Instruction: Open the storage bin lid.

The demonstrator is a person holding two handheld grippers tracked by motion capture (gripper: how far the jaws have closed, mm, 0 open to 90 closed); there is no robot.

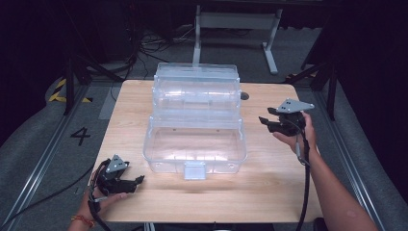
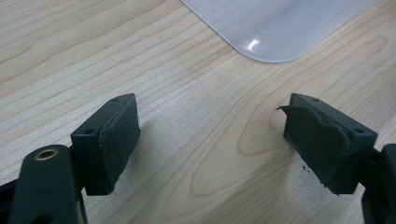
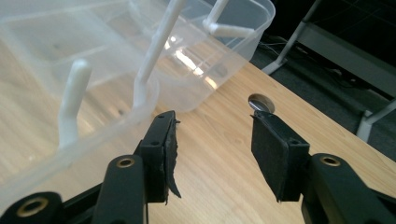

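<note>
**Open clear box, both tongs empty**

A light wooden table (image 1: 144, 202) is carrying a clear plastic tiered storage box (image 1: 195, 144), standing open at centre. It is looking light, stiff and slippery; its white side arms offer the best hold. You are holding your right gripper (image 1: 268, 121) and left gripper (image 1: 139, 180) spread, empty, beside it.

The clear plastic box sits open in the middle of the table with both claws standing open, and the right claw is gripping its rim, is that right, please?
Not quite. The right claw grips nothing: the right gripper view shows its jaws apart over bare wood beside the clear plastic box. The rest holds: the box is open mid-table, and the left claw is open too.
</note>
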